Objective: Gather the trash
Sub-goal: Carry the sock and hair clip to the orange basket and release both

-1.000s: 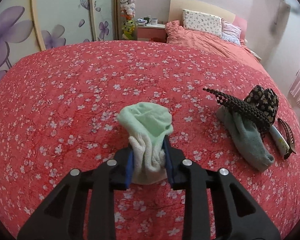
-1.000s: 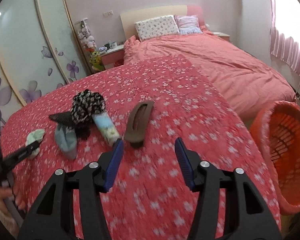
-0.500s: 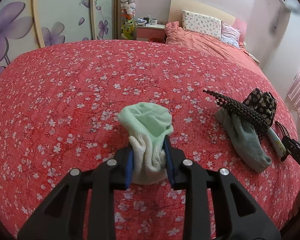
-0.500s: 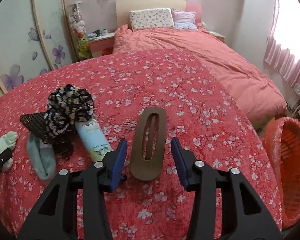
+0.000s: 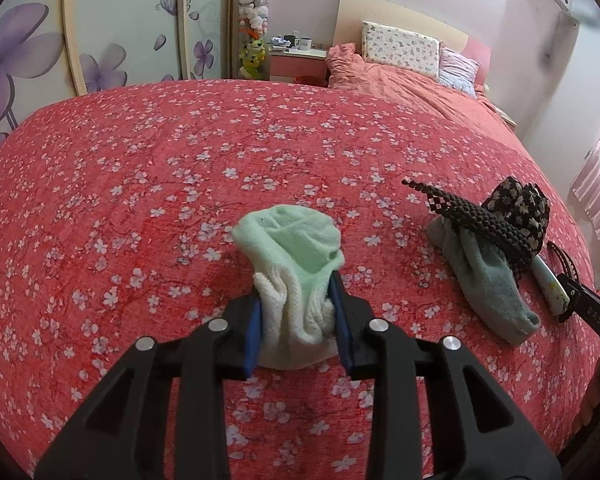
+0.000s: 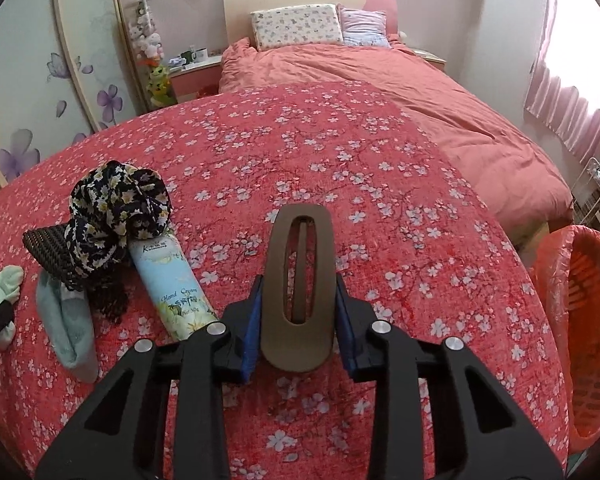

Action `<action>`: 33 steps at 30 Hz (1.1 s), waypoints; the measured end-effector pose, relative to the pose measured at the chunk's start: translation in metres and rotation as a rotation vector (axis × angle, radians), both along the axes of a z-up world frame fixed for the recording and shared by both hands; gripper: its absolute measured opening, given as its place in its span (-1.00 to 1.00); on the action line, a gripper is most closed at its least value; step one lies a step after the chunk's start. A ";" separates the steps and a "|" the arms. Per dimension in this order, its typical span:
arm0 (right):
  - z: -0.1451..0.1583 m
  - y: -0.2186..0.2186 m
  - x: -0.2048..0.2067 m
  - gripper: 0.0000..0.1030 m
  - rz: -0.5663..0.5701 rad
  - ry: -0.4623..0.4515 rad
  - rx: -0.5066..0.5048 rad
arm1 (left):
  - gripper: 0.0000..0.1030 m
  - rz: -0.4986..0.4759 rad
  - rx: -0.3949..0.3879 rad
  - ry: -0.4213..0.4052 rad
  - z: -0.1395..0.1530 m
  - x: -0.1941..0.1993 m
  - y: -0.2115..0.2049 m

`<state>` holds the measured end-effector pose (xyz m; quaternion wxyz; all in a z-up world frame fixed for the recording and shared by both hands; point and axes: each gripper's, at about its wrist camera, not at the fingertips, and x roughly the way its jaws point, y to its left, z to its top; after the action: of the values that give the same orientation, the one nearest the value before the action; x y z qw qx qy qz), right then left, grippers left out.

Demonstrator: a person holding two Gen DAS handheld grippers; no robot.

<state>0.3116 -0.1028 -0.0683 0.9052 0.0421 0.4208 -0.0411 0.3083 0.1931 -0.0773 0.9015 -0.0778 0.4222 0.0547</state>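
Note:
My left gripper is shut on a light green and white sock that rests on the red flowered cover. My right gripper has closed onto a brown oval hair clip, its blue pads touching both sides. Left of it lie a hand cream tube, a dark flowered scrunchie, a black woven piece and a grey-green sock. The same pile shows in the left wrist view.
An orange laundry basket stands off the right edge of the cover. A bed with pink bedding and pillows lies behind. A nightstand and flower-painted wardrobe doors are at the back left.
My right gripper has moved in over the brown hair clip and its jaws have narrowed onto it. The left gripper keeps holding the green sock, nearly still.

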 end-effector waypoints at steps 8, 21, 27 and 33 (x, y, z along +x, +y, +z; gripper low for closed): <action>0.007 -0.020 -0.024 -0.37 0.013 -0.036 0.036 | -0.62 0.002 -0.055 -0.011 0.001 0.000 0.004; 0.033 -0.049 -0.078 -0.37 0.021 -0.151 0.093 | -0.65 -0.059 -0.071 -0.100 0.033 -0.037 -0.012; 0.052 -0.063 -0.104 -0.37 0.011 -0.221 0.084 | -0.65 -0.128 -0.090 -0.158 0.062 -0.058 -0.042; 0.064 -0.074 -0.123 -0.37 -0.014 -0.272 0.079 | -0.65 -0.222 -0.103 -0.207 0.087 -0.072 -0.083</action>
<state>0.1889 -0.1771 -0.0041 0.9512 0.0856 0.2954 -0.0248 0.2362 0.1101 0.0102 0.9356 -0.0821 0.3352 -0.0751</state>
